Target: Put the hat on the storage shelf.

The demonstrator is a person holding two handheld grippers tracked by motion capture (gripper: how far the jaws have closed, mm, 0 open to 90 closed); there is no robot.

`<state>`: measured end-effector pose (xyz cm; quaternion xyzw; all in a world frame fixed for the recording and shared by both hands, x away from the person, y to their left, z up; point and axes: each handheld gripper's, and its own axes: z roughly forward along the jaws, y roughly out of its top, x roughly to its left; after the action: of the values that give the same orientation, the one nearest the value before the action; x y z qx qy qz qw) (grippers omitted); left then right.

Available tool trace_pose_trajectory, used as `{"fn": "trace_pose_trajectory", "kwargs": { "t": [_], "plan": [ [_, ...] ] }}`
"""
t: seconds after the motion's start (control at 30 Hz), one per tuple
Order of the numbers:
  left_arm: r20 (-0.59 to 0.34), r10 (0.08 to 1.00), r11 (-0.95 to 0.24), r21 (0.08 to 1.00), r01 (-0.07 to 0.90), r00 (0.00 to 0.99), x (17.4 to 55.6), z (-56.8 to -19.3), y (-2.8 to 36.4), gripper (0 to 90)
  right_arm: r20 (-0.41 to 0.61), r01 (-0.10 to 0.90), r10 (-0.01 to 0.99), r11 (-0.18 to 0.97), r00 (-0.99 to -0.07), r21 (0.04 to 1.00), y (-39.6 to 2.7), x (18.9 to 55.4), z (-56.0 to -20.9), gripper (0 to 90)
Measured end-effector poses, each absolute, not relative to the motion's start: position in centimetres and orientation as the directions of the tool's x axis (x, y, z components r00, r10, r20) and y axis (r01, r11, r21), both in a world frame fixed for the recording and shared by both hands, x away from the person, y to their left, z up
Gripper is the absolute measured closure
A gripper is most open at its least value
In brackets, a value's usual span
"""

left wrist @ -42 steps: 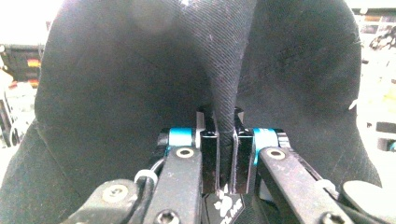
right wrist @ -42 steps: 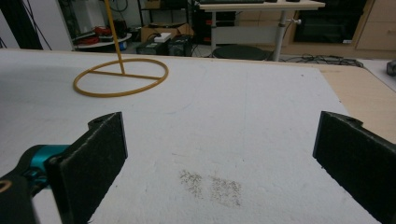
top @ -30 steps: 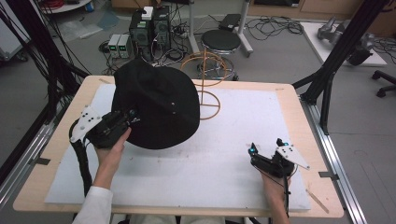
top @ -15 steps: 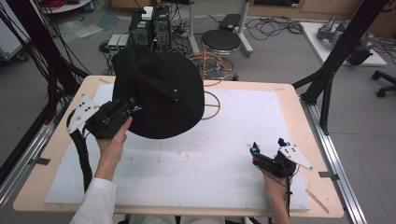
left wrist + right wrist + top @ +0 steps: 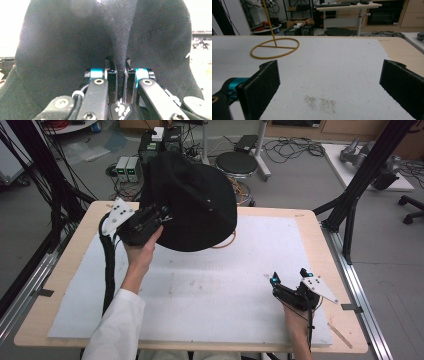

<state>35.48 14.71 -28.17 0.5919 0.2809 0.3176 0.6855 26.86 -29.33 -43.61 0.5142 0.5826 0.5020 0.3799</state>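
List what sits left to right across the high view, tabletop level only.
Left hand-held gripper → black hat pinched in it → yellow wire stand peeking from under the hat → right hand-held gripper, open.

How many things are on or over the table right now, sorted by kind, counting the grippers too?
Black hat: 1
Yellow wire stand: 1
White mat on the table: 1
Grippers: 2, the left gripper and the right gripper
Total: 5
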Motion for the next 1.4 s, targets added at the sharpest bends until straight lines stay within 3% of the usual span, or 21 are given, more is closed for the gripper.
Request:
{"fn": "trace_pose_trajectory", "kwargs": {
  "t": [0.47, 0.73, 1.4],
  "plan": [
    [0.046, 0.748, 0.025, 0.995, -0.097, 0.662, 40.1, -25.6, 8.1, 85.7, 0.084, 0.209, 0.980, -0.045, -0.181, 0.977, -29.5, 26.8, -43.5, 1.9],
    [0.056, 0.749, -0.033, 0.998, -0.048, 0.660, 43.8, -23.5, 5.5, 85.7, 0.095, 0.210, 0.979, -0.056, -0.182, 0.976, -29.6, 26.7, -43.5, 1.9],
    [-0.009, 0.776, -0.083, 0.990, 0.117, 0.631, 48.1, -23.6, 4.5, 85.6, 0.088, 0.207, 0.978, -0.047, -0.192, 0.977, -29.6, 26.7, -43.5, 1.9]
  ]
}}
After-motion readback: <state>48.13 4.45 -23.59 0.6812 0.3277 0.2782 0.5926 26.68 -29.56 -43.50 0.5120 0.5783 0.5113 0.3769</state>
